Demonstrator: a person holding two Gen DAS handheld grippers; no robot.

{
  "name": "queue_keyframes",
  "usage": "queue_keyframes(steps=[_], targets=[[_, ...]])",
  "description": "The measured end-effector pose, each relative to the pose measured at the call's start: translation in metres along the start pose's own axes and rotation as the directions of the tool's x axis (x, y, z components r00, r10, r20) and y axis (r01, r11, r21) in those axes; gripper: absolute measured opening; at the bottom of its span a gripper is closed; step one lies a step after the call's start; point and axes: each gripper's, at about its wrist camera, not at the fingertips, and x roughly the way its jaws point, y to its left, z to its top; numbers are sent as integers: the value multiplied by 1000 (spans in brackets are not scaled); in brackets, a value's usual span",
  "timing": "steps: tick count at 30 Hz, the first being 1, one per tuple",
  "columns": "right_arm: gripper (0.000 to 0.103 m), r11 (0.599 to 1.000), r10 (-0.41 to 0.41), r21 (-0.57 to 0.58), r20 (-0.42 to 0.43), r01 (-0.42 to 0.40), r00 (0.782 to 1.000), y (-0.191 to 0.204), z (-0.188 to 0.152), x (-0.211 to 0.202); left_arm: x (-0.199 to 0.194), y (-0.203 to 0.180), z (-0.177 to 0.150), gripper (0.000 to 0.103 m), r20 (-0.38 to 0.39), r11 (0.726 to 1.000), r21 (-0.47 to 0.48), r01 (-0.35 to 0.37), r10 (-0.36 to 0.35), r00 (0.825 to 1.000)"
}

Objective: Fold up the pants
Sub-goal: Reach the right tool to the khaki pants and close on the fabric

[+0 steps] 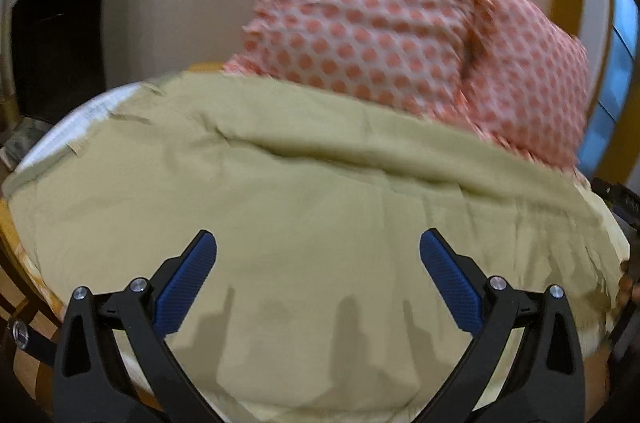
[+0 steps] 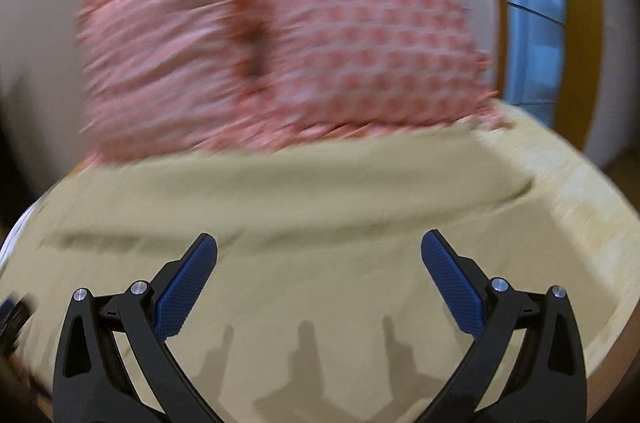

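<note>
Left tongs (image 1: 318,247) and right tongs (image 2: 319,247), both spread wide and empty, hover over 1 pair of pants (image 1: 304,207); 2 pillows (image 1: 360,15) behind.

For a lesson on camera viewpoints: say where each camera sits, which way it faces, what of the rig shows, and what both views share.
Left wrist: on the left gripper, looking forward and down over the khaki pants toward the pillows; its own open blue-padded fingers show.
Right wrist: on the right gripper, facing likewise, blurred; its open fingers show.
Shared: pants, pillows, the blue window.
</note>
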Motion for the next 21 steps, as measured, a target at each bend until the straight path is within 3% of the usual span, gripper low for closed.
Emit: queue_keyframes(steps=[3, 6, 8, 12, 14, 15, 17, 21], targets=[[102, 986, -123, 98, -102, 133, 987, -31, 47, 70, 10, -14, 20, 101, 29, 992, 78, -103, 101, 994], [96, 951, -173, 211, -242, 226, 955, -57, 77, 146, 24, -26, 31, 101, 47, 973, 160, -165, 160, 986], [81, 915, -203, 277, -312, 293, 928, -71, 88, 188, 28, -31, 32, 101, 49, 968, 189, -166, 160, 986], [81, 863, -276, 304, -385, 404, 881, -87, 102, 247, 39, -41, 33, 101, 39, 959, 239, -152, 147, 988], [73, 855, -369, 225, -369, 467, 853, -82, 104, 258, 45, -44, 32, 101, 28, 957, 252, -145, 143, 989], [70, 872, -372, 192, -339, 451, 864, -78, 103, 259, 49, -44, 32, 101, 19, 957, 254, -138, 138, 990], [44, 889, -356, 179, -307, 421, 883, -77, 99, 258, 53, -44, 31, 101, 6, 960, 249, -129, 131, 991], [9, 920, -236, 249, -262, 302, 936, -100, 89, 245, 57, -39, 31, 101, -31, 975, 203, -90, 98, 995]])
